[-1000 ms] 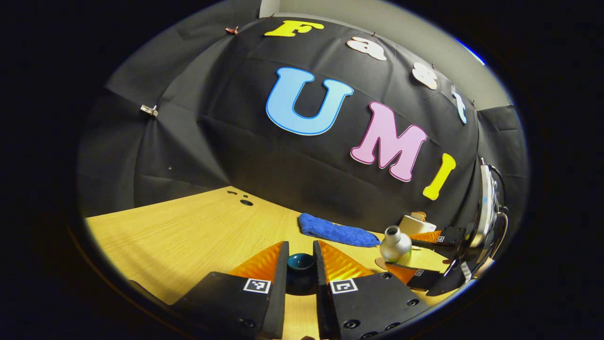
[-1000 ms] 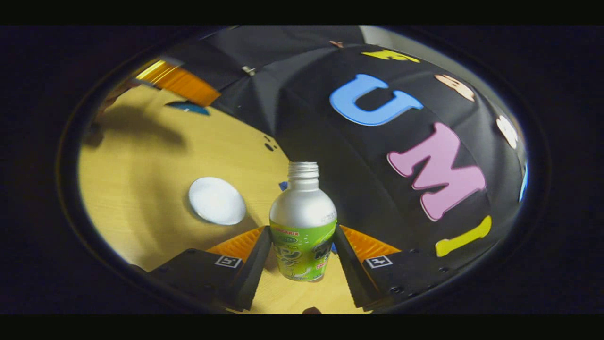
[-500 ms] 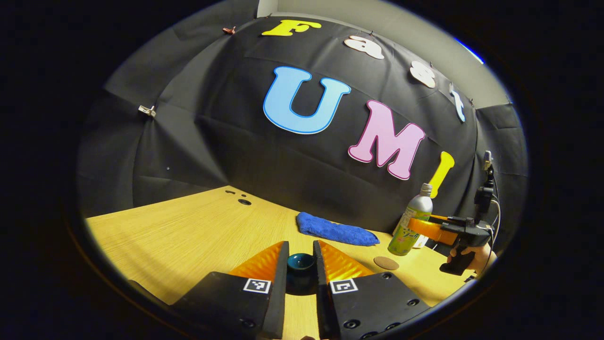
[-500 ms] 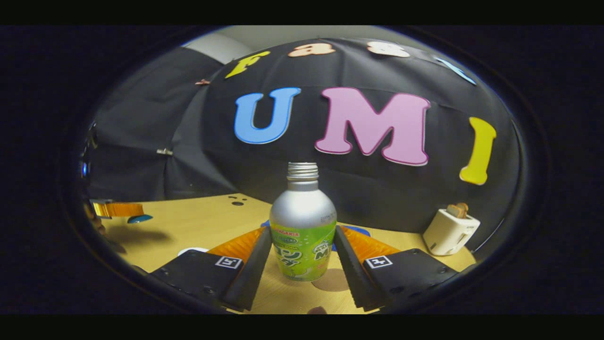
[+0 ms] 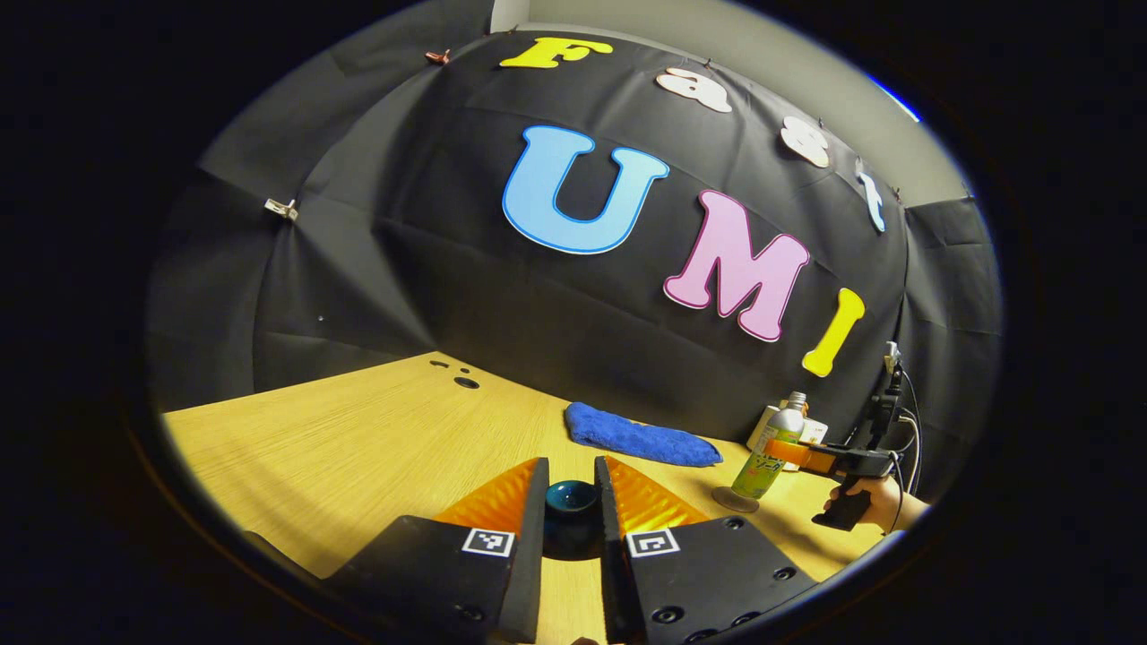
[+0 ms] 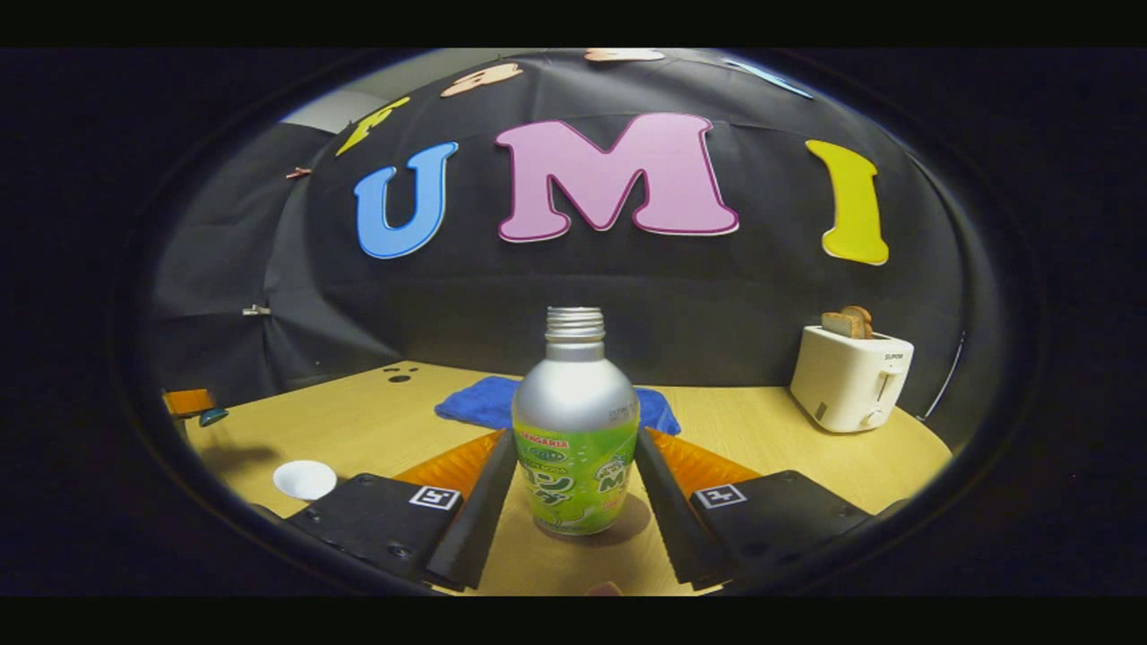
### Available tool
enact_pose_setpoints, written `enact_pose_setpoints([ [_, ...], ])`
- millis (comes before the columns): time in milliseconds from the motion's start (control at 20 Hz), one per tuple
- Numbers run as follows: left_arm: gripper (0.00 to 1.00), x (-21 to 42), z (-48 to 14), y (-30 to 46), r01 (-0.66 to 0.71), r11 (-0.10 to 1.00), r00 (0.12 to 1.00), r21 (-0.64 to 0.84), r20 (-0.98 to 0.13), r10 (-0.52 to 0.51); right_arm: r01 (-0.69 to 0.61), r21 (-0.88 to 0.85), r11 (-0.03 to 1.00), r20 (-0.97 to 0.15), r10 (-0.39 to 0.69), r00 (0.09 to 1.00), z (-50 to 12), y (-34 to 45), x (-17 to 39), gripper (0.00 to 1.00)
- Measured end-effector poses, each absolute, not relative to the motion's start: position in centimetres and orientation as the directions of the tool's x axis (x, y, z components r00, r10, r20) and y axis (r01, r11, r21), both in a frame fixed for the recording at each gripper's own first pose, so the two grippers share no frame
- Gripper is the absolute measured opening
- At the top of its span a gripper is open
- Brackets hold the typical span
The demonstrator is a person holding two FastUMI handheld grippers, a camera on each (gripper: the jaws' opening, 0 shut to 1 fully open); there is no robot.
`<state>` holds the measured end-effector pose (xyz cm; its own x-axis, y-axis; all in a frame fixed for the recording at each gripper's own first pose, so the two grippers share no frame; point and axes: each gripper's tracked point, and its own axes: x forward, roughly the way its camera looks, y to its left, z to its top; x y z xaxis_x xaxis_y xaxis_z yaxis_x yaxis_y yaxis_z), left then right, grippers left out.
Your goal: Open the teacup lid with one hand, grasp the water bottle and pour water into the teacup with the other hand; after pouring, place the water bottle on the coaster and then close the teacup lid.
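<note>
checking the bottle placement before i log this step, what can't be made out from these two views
- Water level: the teacup in the right gripper view is small and near the edge.
- Contact with the coaster: in the left gripper view the water bottle is far and tiny; in the right gripper view it hides the coaster.
- Most of the teacup lid: the left gripper fingers cover it.
- Right gripper pressure on the bottle: its contact lines are hidden.
</note>
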<state>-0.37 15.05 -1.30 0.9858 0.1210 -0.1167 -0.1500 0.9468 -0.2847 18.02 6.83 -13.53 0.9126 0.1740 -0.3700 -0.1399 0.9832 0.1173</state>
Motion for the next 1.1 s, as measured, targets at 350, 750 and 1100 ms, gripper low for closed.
enact_pose_setpoints([
  [350,0.31,-0.4,-1.5,15.2,-0.151,0.946,0.985,-0.288,-0.120,0.121,-0.135,0.111,0.985,-0.396,0.168,0.903,-15.3,6.7,18.4,0.79],
  [750,0.31,-0.4,-1.7,15.2,-0.154,0.945,0.985,-0.288,-0.123,0.123,-0.119,0.134,0.984,-0.407,0.164,0.898,-16.2,6.3,18.3,0.81],
  [1100,0.31,-0.4,-1.2,14.2,-0.140,0.954,0.987,-0.267,-0.119,0.111,-0.106,0.195,0.975,-0.458,0.187,0.869,-17.5,6.4,17.0,0.88],
])
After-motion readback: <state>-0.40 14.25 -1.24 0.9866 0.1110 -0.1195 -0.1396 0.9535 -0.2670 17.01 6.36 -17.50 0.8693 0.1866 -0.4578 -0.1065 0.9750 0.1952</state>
